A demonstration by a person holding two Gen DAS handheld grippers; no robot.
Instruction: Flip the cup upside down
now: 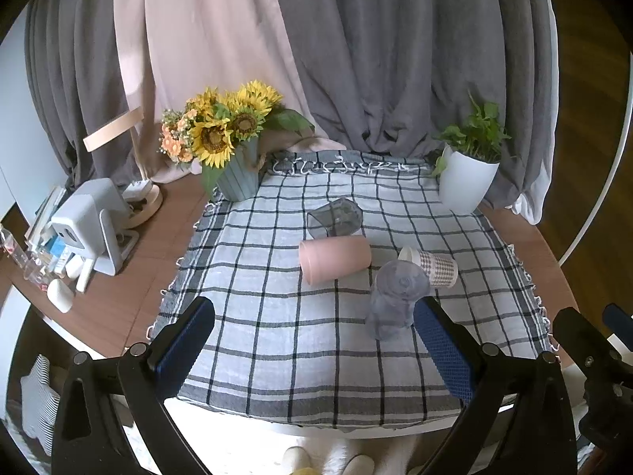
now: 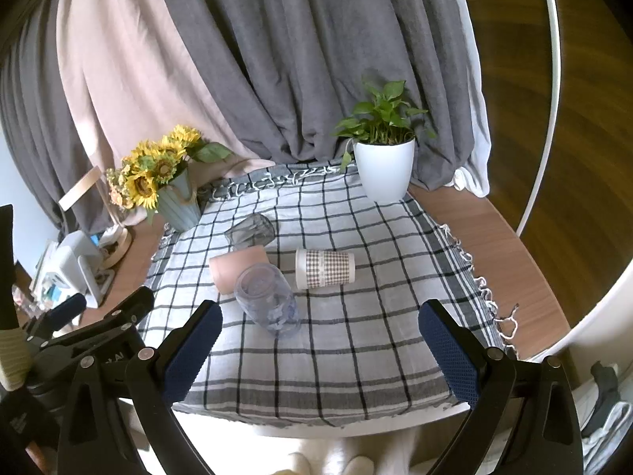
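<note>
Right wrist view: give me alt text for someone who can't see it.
Four cups lie on their sides on a checked cloth: a clear bluish cup nearest, a pink cup, a smoky grey cup and a gingham cup. The open right gripper hovers empty at the near edge.

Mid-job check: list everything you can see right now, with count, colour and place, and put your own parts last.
Cups: 4, all on their sides mid-cloth: pink cup, checked cup, smoky grey cup, clear bluish cup nearest.
Checked cloth: 1, white-grey, covering the table.
Sunflower vase: 1, blue-grey, far left.
Potted plant: 1, white pot, far right.
White gadget: 1, left table edge, among clutter.
Curtains: grey and pink, behind.
Left tongs: open, empty.
Right tongs: open, empty.
</note>
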